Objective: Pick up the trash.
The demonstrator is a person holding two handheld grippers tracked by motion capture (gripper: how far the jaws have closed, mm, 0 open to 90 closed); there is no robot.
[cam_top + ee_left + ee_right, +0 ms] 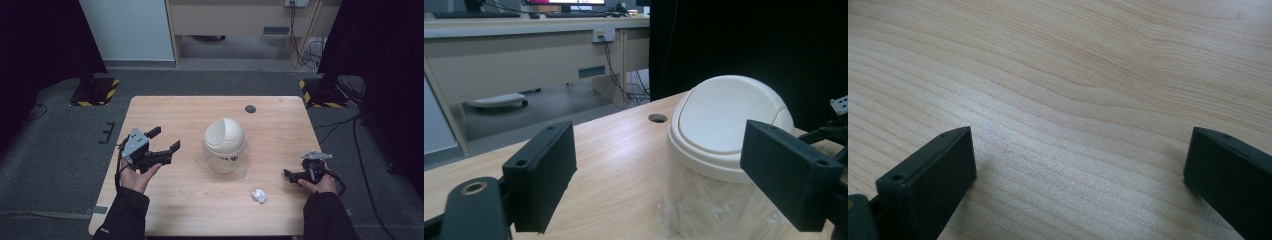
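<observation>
A small bin with a cream dome swing lid and a clear plastic liner stands at the middle of the wooden table. My left gripper is held above the table to the bin's left, open, jaws pointing at the bin with nothing between them. In the left gripper view the bin stands close ahead, between the spread jaws of the left gripper. A crumpled white paper ball lies at the front right. My right gripper sits low to the ball's right; the right gripper is open over bare wood.
A dark cable hole sits in the tabletop behind the bin. Beyond the table are grey carpet, a desk with cables, and black stands with striped bases at both far corners.
</observation>
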